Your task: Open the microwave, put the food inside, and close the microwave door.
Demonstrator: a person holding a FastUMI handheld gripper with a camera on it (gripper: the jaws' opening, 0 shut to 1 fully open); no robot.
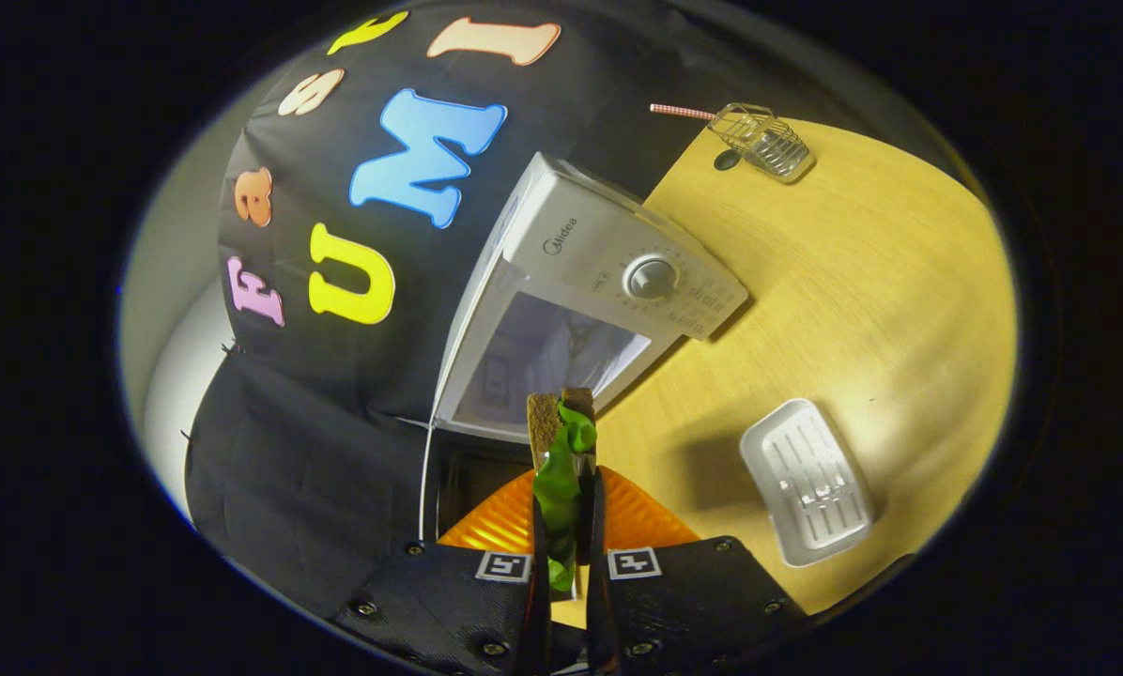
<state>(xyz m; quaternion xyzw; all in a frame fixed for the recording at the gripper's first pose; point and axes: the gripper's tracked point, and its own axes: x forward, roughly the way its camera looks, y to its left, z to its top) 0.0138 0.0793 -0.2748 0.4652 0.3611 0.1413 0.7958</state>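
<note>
- Right, fingers are pinched nearly together on the sandwich (pixel 561 441): bread slices with green lettuce hanging down between the pads. The gripper (pixel 566 526) has the food; both fingers press on it.
- The microwave (pixel 580 291) sits just beyond the fingertips, on the wooden table (pixel 853 282). Its door (pixel 538 361) looks swung open, with the glass panel facing us and a dark gap under it that I take to be the cavity. The view is heavily tilted, so I'm not certain of the hinge side.
- There's an orange ribbed thing (pixel 496 526) right under the fingers, can't tell whether it's a plate or a lid.
- Risks:
- Sandwich is held edge-on by a thin grip, and the lettuce is slippery. Layers could shear apart or the lettuce slide out on any jerk.
- The open door is close to the approach line. Clipping its edge with the bread would knock the food loose or swing the door.
- Releasing too high or tilted, and the sandwich lands on its side or spills open.
- The white tray (pixel 806 483) and the small wire cart (pixel 763 139) are well apart from the path, no clash likely.
- Door closing comes after; a push off-centre may shift the whole microwave on the smooth table.
</note>
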